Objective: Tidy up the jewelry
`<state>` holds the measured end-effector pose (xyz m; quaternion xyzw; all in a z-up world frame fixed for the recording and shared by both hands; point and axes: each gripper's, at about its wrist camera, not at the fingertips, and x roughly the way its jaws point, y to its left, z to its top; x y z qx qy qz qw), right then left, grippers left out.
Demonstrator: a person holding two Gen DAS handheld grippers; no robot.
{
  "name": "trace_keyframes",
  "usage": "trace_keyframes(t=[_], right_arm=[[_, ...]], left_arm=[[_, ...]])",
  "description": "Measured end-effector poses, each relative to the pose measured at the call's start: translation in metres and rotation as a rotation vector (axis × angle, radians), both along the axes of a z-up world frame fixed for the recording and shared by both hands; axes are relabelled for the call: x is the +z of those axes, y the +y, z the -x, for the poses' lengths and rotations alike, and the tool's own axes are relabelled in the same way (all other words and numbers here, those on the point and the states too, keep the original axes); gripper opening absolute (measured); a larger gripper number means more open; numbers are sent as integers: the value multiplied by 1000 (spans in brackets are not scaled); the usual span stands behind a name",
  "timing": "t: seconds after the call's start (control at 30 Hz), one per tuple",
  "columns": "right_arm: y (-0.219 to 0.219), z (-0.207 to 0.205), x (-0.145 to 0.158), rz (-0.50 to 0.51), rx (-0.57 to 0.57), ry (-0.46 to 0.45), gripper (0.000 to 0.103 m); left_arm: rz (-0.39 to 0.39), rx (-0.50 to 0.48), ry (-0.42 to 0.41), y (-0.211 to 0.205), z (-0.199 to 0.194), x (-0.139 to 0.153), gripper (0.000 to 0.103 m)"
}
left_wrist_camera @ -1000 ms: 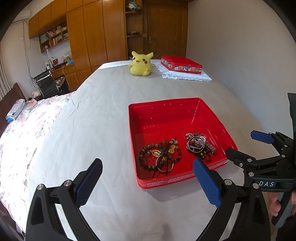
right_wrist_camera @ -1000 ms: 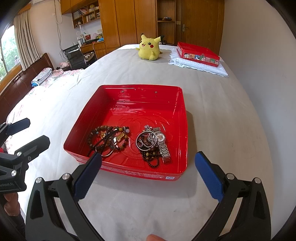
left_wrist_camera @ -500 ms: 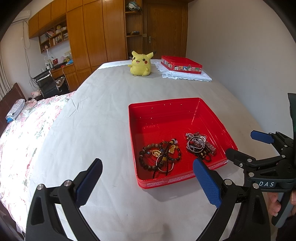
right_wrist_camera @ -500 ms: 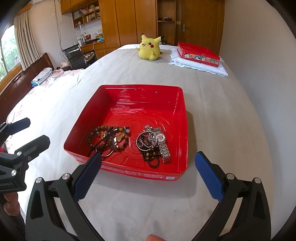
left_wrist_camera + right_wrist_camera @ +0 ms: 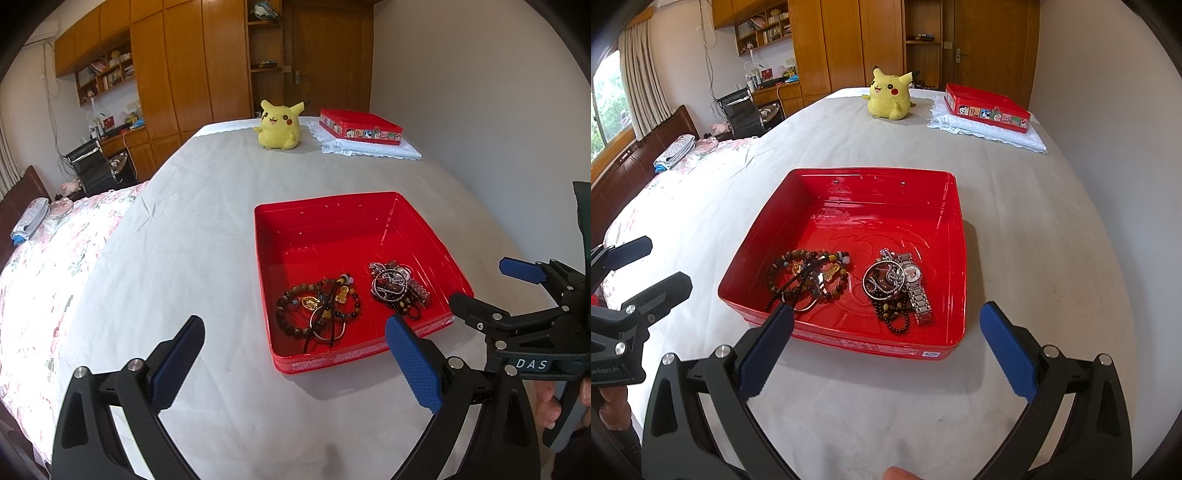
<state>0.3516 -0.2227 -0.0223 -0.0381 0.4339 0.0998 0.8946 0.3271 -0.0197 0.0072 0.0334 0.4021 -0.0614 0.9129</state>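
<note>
A red open tin (image 5: 325,225) (image 5: 886,192) lies on the white sheet. Inside it, near its front wall, are two heaps: brown bead bracelets with gold charms and a dark cord (image 5: 317,306) (image 5: 809,277), and a silver ring, dark beads and a silver watch (image 5: 397,288) (image 5: 897,288). My left gripper (image 5: 295,362) (image 5: 646,266) hovers open in front of the tin's left front corner, holding nothing. My right gripper (image 5: 886,343) (image 5: 491,284) is open too, just before the tin's front wall, with nothing between its fingers.
At the far end of the bed sit a yellow plush toy (image 5: 279,125) (image 5: 890,94) and a closed red tin (image 5: 360,127) (image 5: 988,107) on a white folded cloth (image 5: 990,129). A floral quilt (image 5: 44,266) covers the left side. A wall runs along the right.
</note>
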Motion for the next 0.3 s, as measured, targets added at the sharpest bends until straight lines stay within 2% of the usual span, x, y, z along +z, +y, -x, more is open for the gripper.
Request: trace_keyframes(t=[0.3], right_arm=[[0,2,1,1,1,0,100]], left_arm=[[13,-10,9,0,3,2,99]])
